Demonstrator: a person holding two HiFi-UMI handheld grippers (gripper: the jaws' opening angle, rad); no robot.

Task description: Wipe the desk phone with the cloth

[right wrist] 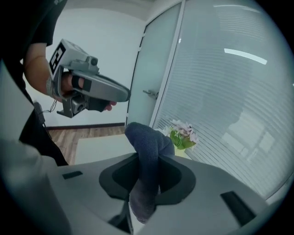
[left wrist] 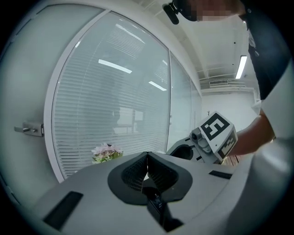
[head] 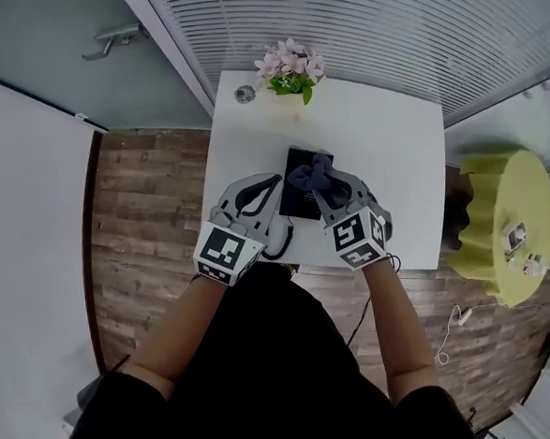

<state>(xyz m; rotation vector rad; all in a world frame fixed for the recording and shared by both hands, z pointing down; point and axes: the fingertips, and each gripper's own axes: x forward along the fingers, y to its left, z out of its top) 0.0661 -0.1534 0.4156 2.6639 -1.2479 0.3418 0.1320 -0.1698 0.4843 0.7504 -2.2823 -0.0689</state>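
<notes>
The black desk phone (head: 301, 203) lies in the middle of the white table (head: 393, 159), partly covered by both grippers. My right gripper (head: 321, 184) is shut on a dark blue cloth (head: 309, 173), and the bunched cloth sits over the phone's far part. The right gripper view shows the cloth (right wrist: 147, 142) standing up between the closed jaws (right wrist: 149, 163). My left gripper (head: 272, 180) hovers at the phone's left side; its jaws (left wrist: 147, 163) meet at the tips with nothing between them. The phone's coiled cord (head: 281, 247) hangs at the table's near edge.
A pot of pink flowers (head: 290, 70) stands at the table's far edge, with a small round object (head: 245, 94) to its left. A yellow-green stool (head: 501, 222) holding small items is to the right. A white cable (head: 456, 328) lies on the wooden floor. Glass walls with blinds run behind.
</notes>
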